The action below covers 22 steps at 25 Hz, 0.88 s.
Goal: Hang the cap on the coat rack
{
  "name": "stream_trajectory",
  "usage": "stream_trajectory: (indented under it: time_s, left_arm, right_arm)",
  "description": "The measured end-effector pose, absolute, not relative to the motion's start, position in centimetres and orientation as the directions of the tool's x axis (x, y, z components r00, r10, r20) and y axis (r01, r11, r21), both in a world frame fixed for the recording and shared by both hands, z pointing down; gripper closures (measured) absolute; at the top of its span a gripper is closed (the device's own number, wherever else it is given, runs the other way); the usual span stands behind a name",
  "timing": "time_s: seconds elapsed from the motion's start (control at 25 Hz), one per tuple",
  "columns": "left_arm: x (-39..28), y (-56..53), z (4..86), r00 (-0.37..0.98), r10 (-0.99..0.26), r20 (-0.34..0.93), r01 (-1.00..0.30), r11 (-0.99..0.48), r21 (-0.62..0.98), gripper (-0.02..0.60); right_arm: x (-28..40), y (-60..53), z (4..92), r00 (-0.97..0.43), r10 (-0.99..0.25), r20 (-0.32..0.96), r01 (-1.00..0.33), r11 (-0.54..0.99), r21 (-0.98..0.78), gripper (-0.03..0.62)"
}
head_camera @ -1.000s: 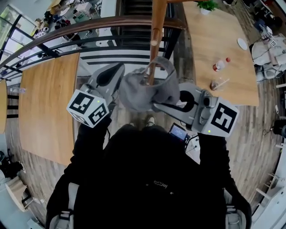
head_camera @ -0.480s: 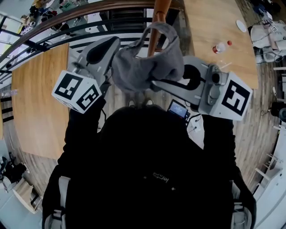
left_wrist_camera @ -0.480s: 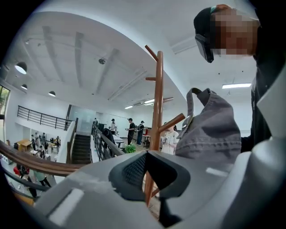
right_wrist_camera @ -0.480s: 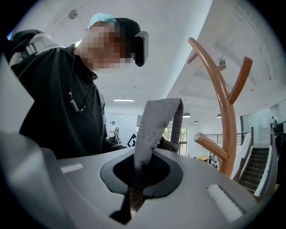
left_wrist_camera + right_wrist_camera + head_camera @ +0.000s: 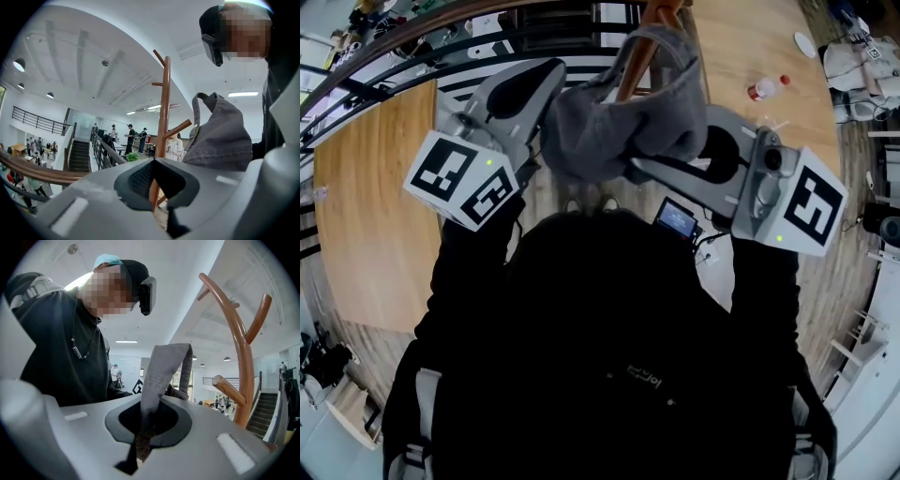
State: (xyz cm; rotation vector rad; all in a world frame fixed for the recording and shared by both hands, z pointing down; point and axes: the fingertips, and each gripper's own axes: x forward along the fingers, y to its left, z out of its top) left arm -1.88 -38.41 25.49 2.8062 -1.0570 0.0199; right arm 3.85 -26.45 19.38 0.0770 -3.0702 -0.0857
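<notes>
A grey cap (image 5: 619, 122) hangs bunched between both grippers, right against the brown wooden coat rack (image 5: 649, 47). My right gripper (image 5: 637, 169) is shut on the cap; in the right gripper view a fold of grey fabric (image 5: 161, 376) rises out of the right gripper (image 5: 145, 427). The rack's pole and a peg (image 5: 229, 390) stand just right of it. My left gripper (image 5: 546, 80) sits at the cap's left side, jaws together with nothing in them. In the left gripper view the cap (image 5: 220, 136) hangs to the right of the left gripper (image 5: 159, 180), with the rack pole (image 5: 162, 117) straight ahead.
Wooden tables lie below on the left (image 5: 366, 206) and at the right (image 5: 750, 47), the right one carrying a bottle (image 5: 766, 89) and a plate (image 5: 806, 44). A curved railing (image 5: 412, 47) runs behind the rack. A small screen device (image 5: 678, 221) lies on the floor. People stand far off (image 5: 131, 138).
Both grippers and the cap have risen toward the camera and shifted slightly right along the rack pole. The right gripper's hold on the cap is unchanged.
</notes>
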Motion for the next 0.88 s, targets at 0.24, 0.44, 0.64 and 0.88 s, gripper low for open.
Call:
stream_trajectory:
  time_s: [0.24,0.44,0.64,0.88]
  left_arm:
    - [-2.02,-38.29,25.50,0.753,-0.655,0.060,-0.656,-0.743,0.135,0.580]
    - [-1.94,-38.09,25.38,0.745,-0.662,0.078,-0.667,-0.739,0.093,0.580]
    - [-2.03,-37.85,25.48,0.745,-0.661,0.088,-0.667,-0.740,0.089,0.580]
    - [-2.02,-37.56,25.46,0.742,-0.663,0.098,-0.670,-0.738,0.077,0.580]
  right_arm:
    - [3.68,-26.48,19.40,-0.996,-0.050,0.076,-0.046,0.997,0.054,0.577]
    - [3.59,-26.45,19.25,-0.996,-0.046,0.076,-0.042,0.998,0.051,0.577]
    - [3.66,-26.40,19.39,-0.996,-0.039,0.078,-0.036,0.998,0.044,0.576]
    - [3.71,-26.29,19.40,-0.997,-0.027,0.067,-0.024,0.999,0.043,0.576]
